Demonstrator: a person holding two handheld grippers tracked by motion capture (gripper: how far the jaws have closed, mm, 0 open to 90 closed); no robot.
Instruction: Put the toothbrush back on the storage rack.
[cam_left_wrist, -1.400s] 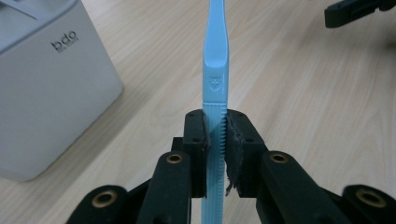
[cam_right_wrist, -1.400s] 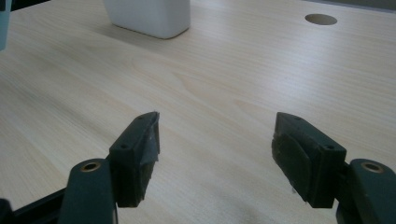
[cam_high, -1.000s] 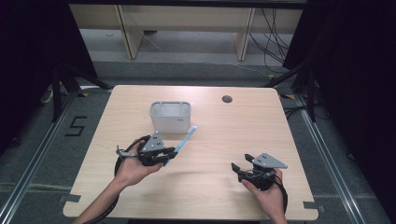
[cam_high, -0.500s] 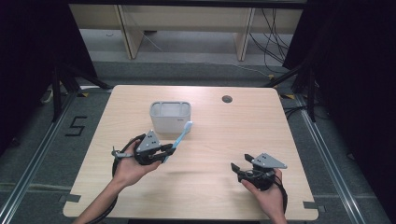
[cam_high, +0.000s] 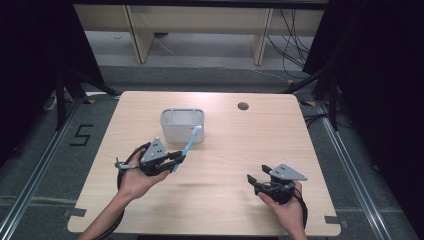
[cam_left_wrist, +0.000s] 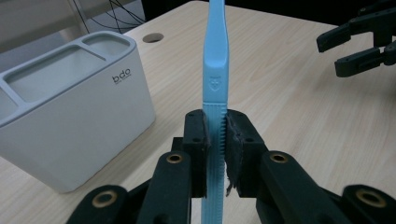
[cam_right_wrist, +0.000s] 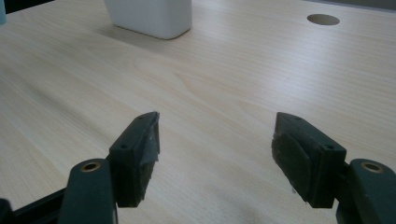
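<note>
Since a second ago my left gripper (cam_high: 176, 159) carried the blue toothbrush (cam_high: 189, 146) toward the white holder (cam_high: 182, 125) at frame centre, jaws pinching its handle, right gripper (cam_high: 253, 181) spread wide, lower right.

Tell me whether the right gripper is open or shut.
Open: the right gripper shows its jaws wide apart, with bare table between them.

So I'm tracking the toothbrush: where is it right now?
In the high view the toothbrush is left of centre, clamped in the left claw, its far end up by the front right corner of the white holder.

Wooden table (cam_high: 220, 195), white holder (cam_high: 182, 126) on it
</note>
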